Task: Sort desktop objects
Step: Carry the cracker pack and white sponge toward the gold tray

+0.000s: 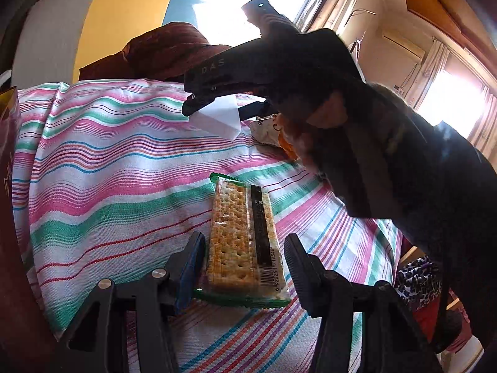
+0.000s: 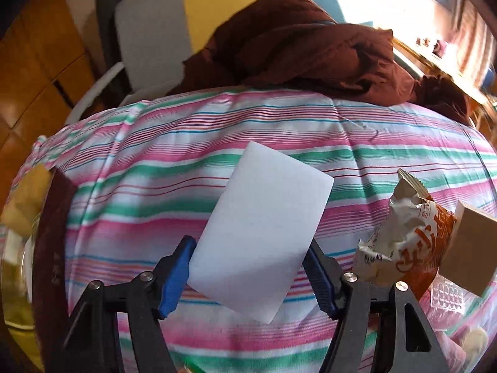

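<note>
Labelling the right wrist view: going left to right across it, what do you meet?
Dark red box → white sponge held in the right gripper → crumpled snack bag → tan block.

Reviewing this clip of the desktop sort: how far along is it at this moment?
Done: nothing visibly sorted yet. In hand: the right gripper is shut on the white sponge block, held above the striped cloth; the left gripper is open, its fingers either side of the cracker pack, which lies on the cloth. Left: the crackers, the orange snack bag and the small tan box.
</note>
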Motion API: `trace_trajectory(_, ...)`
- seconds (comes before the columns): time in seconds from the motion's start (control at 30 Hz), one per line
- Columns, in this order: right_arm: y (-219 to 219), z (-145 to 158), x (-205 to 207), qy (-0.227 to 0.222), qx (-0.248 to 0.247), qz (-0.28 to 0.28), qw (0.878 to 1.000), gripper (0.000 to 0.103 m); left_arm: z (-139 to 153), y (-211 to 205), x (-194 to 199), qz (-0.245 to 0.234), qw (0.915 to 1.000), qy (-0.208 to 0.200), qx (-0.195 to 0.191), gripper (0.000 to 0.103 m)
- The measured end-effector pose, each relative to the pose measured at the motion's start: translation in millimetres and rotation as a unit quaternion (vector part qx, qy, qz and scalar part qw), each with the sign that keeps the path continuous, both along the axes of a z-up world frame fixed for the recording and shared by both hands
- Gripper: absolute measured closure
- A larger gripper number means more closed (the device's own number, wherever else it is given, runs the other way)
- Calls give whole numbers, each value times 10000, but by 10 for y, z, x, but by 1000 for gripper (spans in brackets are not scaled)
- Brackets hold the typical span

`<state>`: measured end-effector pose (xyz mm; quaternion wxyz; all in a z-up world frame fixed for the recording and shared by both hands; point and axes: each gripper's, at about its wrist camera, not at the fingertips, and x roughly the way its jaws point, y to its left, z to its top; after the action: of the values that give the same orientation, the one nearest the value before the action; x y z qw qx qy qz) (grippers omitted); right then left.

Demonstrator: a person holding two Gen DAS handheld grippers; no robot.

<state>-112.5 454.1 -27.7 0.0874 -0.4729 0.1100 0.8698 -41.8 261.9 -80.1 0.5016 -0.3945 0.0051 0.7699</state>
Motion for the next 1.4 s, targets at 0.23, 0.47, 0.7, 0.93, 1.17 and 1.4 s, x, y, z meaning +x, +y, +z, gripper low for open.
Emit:
trace_trajectory(0.23,-110,123,692,458,221,288,9983,33,15,70,67,35,9991,300,-294,49)
trace_trajectory(0.47,-212,45,1211,650,275,197,9973,32,22,106,147,137,9967,624,-509,52)
trace_trajectory(0.7,-272,-163,1657,600,222,239,9977,32,72,38,328,261,9938,842,-676,53)
trace_trajectory(0.93,-392,-296,1822,555,211,438,9973,29,115,-87,527,504,9906,874,-926,53)
trace_trajectory(1.17,-438,-390,1848,641,223,250,9974,27,108,-28,576,429,9872,1036,-1132,50)
trace_trajectory(1.4,-504,-389,1918,781,326,106,9964,35,112,-46,590,444,9869,1095,-1094,54)
